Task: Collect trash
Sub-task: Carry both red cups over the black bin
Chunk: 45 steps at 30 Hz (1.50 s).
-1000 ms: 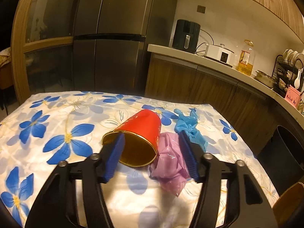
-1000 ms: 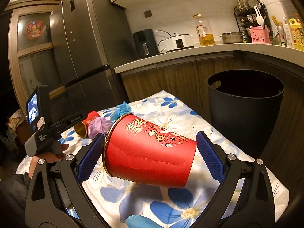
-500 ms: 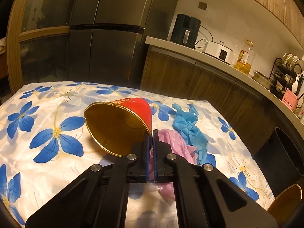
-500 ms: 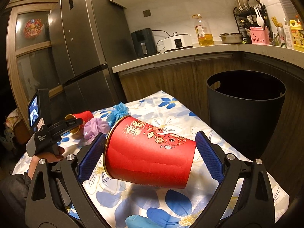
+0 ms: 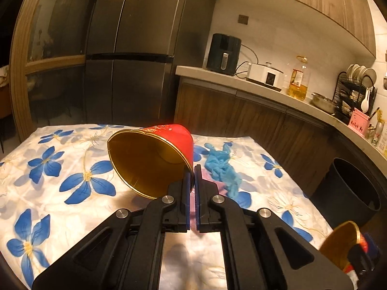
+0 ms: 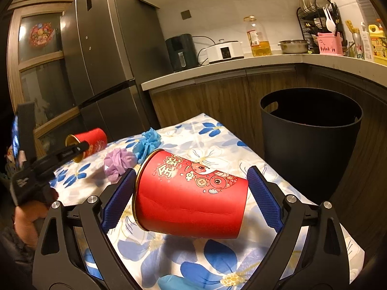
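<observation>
My left gripper (image 5: pixel 192 172) is shut on the rim of a red paper cup (image 5: pixel 154 154) with a gold inside and holds it above the flowered tablecloth; it also shows in the right wrist view (image 6: pixel 88 141). My right gripper (image 6: pixel 191 188) grips a larger red cup (image 6: pixel 193 193), lying sideways between its blue pads, ends against the pads. A crumpled purple bag (image 6: pixel 118 162) and a blue glove (image 6: pixel 147 143) lie on the table between the two grippers. A black trash bin (image 6: pixel 312 130) stands to the right of the table.
The table has a white cloth with blue flowers (image 5: pixel 79 183). A dark fridge (image 5: pixel 135 48) stands behind it. A counter (image 6: pixel 241 65) carries an air fryer, a rice cooker, an oil bottle, a pot and a dish rack.
My left gripper closed on the small cup's rim and lifted it off the table. My right gripper, holding the large cup, stayed nearly still.
</observation>
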Available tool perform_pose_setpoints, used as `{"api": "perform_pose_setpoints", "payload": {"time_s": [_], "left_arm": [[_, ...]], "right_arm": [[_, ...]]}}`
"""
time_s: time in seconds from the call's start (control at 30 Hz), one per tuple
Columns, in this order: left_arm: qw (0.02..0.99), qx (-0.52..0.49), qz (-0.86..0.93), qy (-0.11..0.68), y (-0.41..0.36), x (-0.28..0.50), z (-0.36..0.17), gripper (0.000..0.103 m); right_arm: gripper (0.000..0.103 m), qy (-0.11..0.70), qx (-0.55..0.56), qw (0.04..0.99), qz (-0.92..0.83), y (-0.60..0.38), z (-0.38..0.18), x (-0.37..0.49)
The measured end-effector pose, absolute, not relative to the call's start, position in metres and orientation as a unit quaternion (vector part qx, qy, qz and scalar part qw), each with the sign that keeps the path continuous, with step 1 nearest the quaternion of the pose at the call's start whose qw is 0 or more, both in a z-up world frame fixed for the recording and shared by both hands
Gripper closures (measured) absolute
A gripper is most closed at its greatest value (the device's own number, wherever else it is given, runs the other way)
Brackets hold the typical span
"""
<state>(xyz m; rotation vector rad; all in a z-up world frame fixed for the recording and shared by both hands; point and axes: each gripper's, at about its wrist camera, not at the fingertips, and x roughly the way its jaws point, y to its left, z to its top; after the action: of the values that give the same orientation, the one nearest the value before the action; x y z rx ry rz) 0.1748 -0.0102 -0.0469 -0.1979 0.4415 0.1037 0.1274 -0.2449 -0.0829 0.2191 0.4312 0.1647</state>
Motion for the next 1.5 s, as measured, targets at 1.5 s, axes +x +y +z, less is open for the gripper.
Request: {"api": "perform_pose_setpoints", "payload": {"time_s": [1.5], "left_arm": [[0.950,-0.016,-0.232,0.208,-0.283,0.216,-0.004,0.100]], "right_arm": [[0.012,0.111,0.101,0.984,-0.092,-0.449,-0.010,0.172]]}}
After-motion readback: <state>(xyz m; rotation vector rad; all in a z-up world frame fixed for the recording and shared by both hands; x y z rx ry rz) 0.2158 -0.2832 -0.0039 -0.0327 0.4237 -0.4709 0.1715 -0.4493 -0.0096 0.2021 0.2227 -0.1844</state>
